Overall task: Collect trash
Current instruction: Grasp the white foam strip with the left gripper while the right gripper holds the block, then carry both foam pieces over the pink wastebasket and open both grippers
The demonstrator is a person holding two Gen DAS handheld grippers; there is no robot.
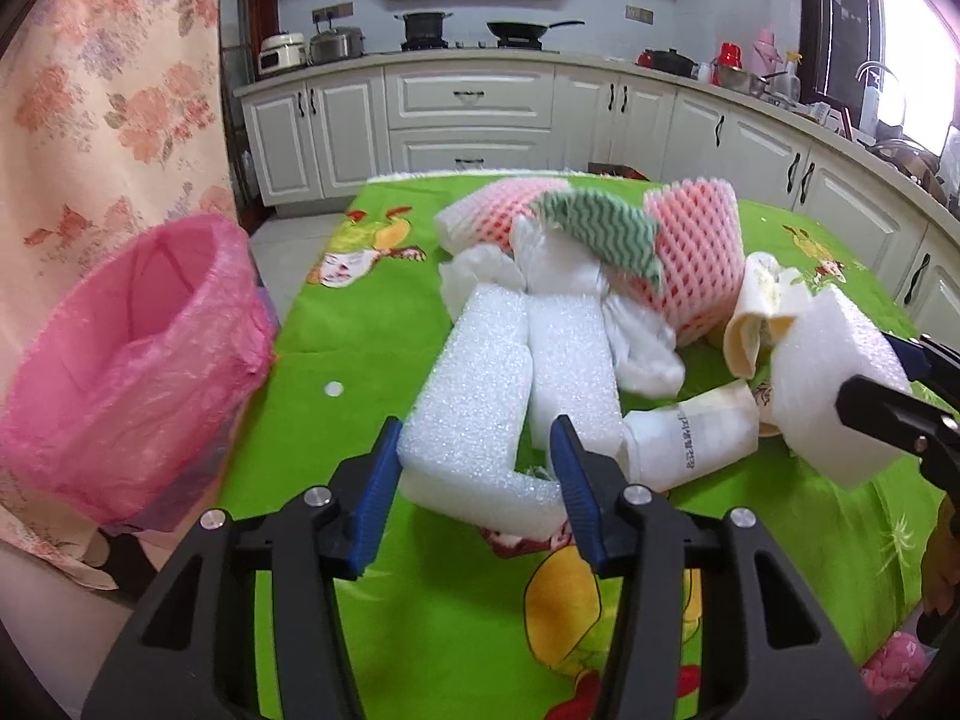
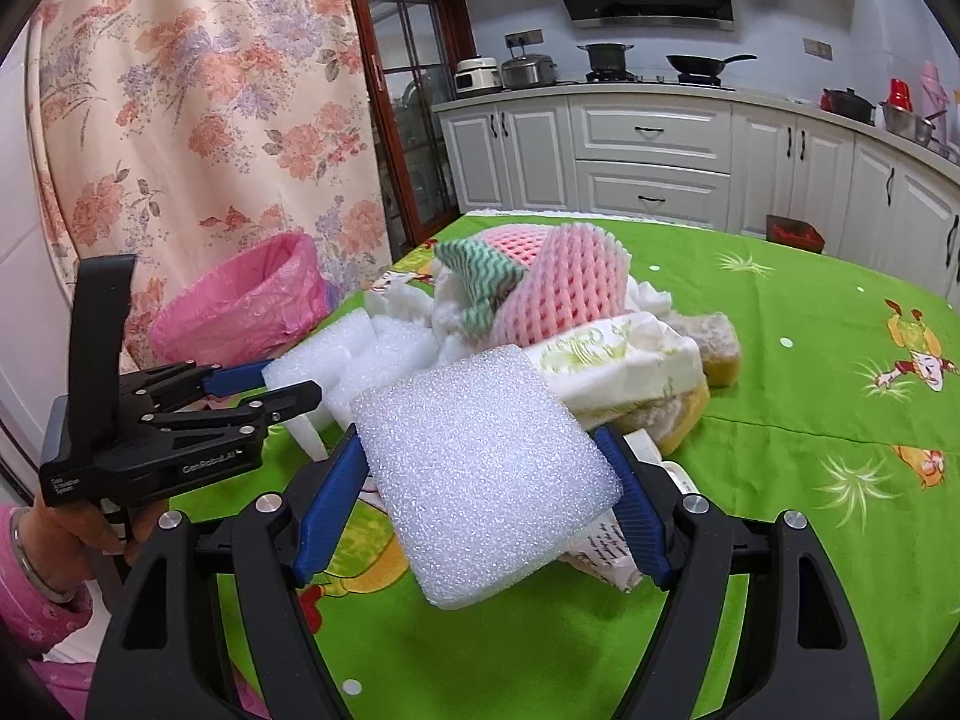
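Both grippers angled down: left (image 1: 477,450) round L-foam (image 1: 474,408); right (image 2: 486,474) w/ foam slab (image 2: 486,480)

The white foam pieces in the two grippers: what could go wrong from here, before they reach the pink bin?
1. The left gripper spans only one end of the U-shaped foam piece; its long arms may swing or slip out when lifted.
2. Those arms lie against the crumpled white wrapping, which might be dragged off the table.
3. The right gripper holds the foam block tilted, so it could twist free before reaching the pink-lined bin.
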